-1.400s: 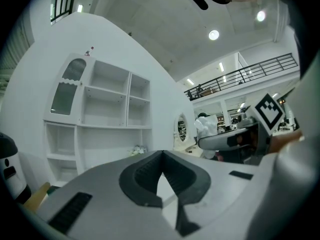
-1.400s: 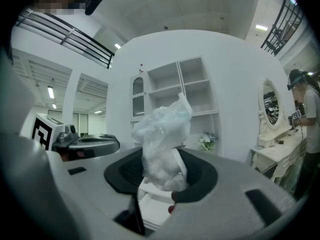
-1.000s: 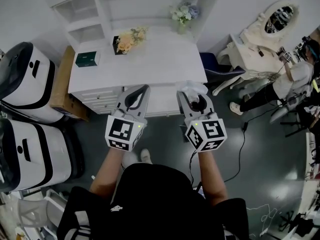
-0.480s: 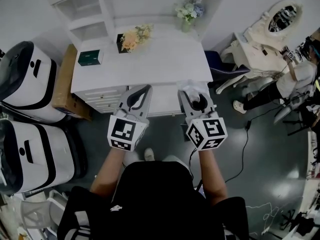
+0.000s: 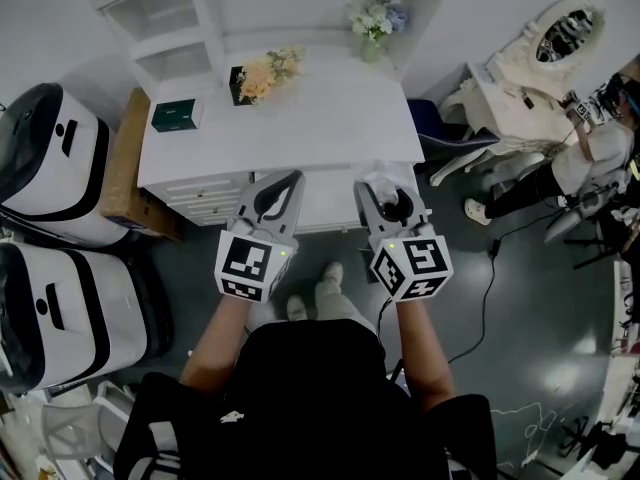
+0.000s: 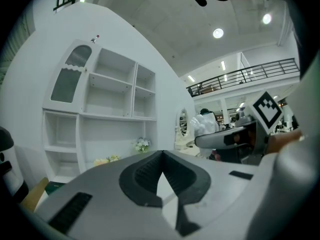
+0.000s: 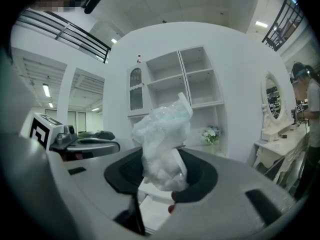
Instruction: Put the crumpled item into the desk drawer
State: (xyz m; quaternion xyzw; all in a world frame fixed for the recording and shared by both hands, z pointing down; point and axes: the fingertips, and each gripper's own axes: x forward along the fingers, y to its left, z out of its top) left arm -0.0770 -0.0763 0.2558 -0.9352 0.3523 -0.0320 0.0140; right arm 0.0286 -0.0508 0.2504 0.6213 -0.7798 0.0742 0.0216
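Before the desk (image 5: 320,118), the right gripper (image 5: 386,186) clenched a crumpled bag (image 7: 161,134) — the left gripper (image 5: 287,181) was closed, empty.

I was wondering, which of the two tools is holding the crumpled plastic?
The right tool, whose jaws clamp the crumpled plastic; the left tool has its jaws shut on nothing.
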